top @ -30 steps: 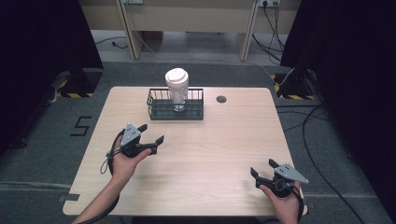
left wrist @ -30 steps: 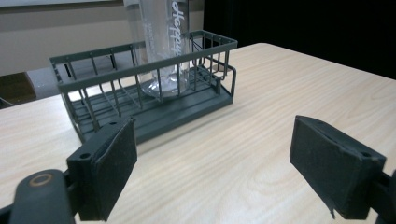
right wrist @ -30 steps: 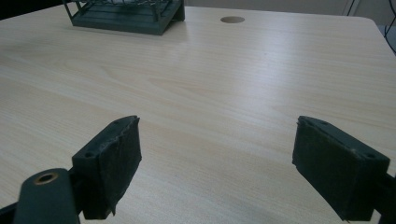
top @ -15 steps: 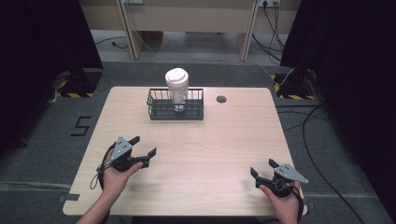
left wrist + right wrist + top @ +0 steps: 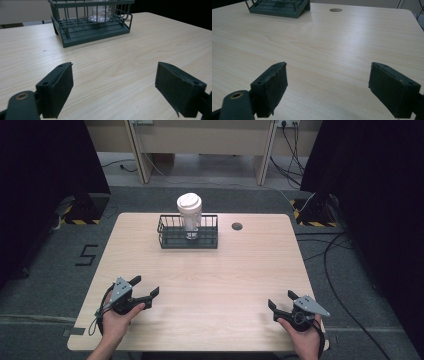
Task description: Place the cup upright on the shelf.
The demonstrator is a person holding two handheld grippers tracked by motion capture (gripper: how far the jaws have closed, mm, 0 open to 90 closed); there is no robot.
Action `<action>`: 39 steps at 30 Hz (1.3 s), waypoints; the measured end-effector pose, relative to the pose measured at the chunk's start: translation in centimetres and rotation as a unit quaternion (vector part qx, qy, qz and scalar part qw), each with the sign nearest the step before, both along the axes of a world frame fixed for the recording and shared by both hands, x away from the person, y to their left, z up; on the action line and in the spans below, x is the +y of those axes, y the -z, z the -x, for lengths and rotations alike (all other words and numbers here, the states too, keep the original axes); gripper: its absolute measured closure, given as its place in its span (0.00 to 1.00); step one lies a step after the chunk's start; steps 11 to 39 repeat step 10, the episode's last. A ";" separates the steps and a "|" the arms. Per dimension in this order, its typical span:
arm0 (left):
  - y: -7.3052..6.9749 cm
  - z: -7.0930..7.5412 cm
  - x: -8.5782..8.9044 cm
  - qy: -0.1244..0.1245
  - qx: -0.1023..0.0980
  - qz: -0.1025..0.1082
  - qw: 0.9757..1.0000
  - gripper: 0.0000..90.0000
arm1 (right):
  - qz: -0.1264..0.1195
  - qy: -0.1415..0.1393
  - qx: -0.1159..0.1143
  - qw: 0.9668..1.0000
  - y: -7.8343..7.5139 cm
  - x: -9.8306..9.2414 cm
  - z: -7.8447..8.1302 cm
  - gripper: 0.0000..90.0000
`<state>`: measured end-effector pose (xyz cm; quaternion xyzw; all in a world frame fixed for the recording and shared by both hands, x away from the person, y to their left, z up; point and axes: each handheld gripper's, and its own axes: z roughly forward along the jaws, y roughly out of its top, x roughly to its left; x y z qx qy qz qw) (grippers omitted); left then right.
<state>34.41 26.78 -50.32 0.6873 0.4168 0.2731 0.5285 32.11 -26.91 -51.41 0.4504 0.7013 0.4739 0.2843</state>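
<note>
While I hold the left gripper (image 5: pixel 142 291) and right gripper (image 5: pixel 280 306) low at the table's near edge, jaws spread and empty, the cup (image 5: pixel 190 215) stands upright in the wire basket (image 5: pixel 172 240), well apart, leaving both approaches free.

Your left gripper (image 5: pixel 113 92) hangs low over the bare wooden table (image 5: pixel 140 47), its two black jaws spread wide with nothing between them. Ahead of you, toward the far left, a dark wire basket (image 5: pixel 92 27) stands on the table, well apart from the jaws. Inside it you can see the bottom of a clear cup (image 5: pixel 99 12) standing upright; its top is cut off by the frame's edge.
</note>
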 end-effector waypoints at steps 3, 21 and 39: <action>0.3 0.3 0.0 -0.003 0.004 -0.001 1.000 0.16 | -0.001 0.000 0.000 1.000 0.0 0.0 0.0 0.18; 0.5 0.7 -0.1 -0.004 0.003 -0.005 1.000 0.16 | 0.000 -0.003 0.000 1.000 0.0 0.0 0.0 0.18; 0.5 0.7 -0.1 -0.004 0.003 -0.005 1.000 0.16 | 0.000 -0.003 0.000 1.000 0.0 0.0 0.0 0.18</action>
